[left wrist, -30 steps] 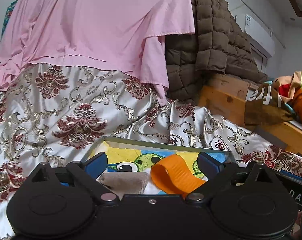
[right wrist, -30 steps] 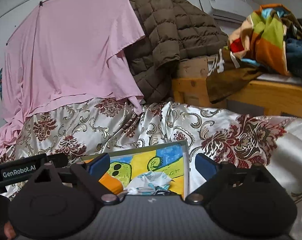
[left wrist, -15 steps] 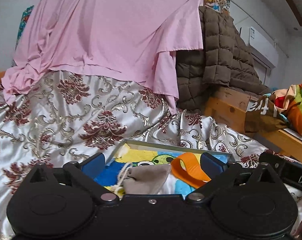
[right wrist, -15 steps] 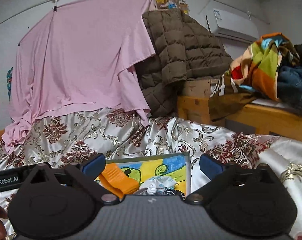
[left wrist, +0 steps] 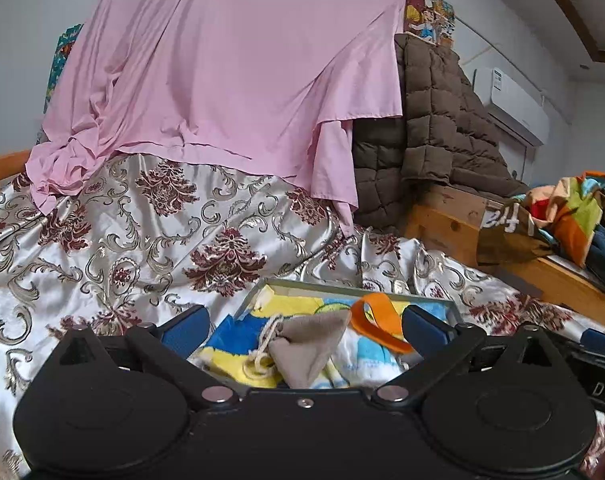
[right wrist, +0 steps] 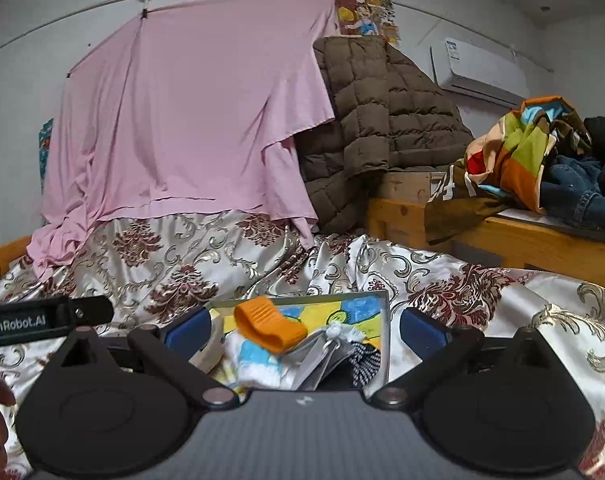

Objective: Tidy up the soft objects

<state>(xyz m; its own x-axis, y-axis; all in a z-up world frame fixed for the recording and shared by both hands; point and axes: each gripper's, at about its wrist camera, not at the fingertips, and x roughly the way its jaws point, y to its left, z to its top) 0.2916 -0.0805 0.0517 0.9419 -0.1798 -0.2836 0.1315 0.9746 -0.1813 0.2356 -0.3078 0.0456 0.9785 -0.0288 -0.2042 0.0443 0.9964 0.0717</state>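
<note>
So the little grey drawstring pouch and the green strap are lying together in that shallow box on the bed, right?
Not quite: the strap is orange, not green. The left wrist view shows it beside the grey drawstring pouch, both in the shallow box on the bed.

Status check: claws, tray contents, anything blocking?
Both claws, left and right, open, empty. Grey pouch and orange strap lie in the tray. Nothing blocking.
</note>
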